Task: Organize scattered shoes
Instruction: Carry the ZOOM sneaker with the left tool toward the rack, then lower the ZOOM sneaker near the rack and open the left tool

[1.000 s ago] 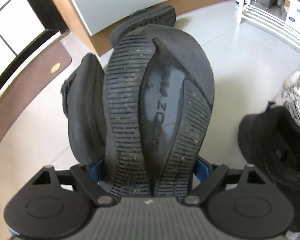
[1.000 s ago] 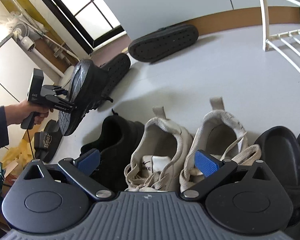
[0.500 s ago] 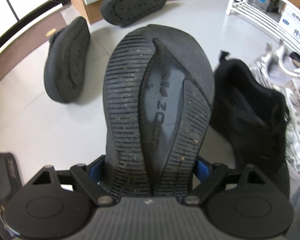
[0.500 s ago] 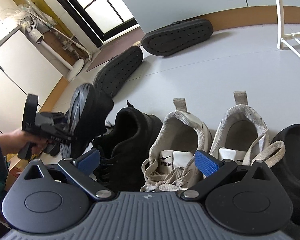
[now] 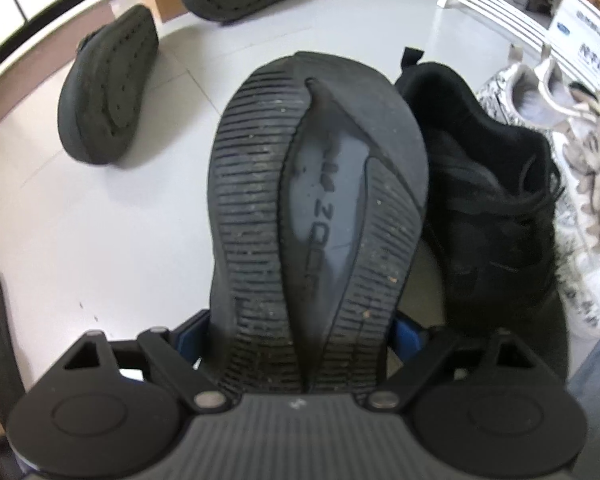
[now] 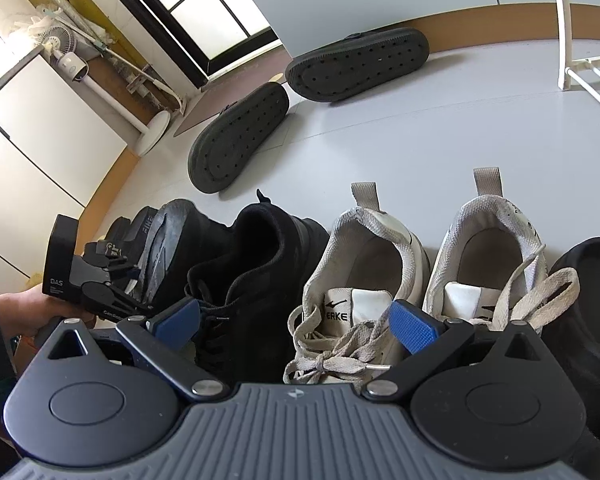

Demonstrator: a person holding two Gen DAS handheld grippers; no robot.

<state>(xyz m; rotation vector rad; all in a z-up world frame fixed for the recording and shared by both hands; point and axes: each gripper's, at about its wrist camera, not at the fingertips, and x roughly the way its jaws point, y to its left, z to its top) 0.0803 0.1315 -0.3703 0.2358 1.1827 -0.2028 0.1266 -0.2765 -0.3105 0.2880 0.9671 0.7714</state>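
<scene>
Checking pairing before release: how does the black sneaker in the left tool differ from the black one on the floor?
Held sneaker is clamped in the left tool, sole toward the camera; floor sneaker sits upright, opening up. The held one is off the row; the floor one stands beside the white sneakers. Both are black lace-ups.

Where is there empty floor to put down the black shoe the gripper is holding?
Bare floor lies left of the held black sneaker, between it and the upturned black slipper. Its right is crowded: the matching black sneaker, then the white sneakers in a tight row.
</scene>
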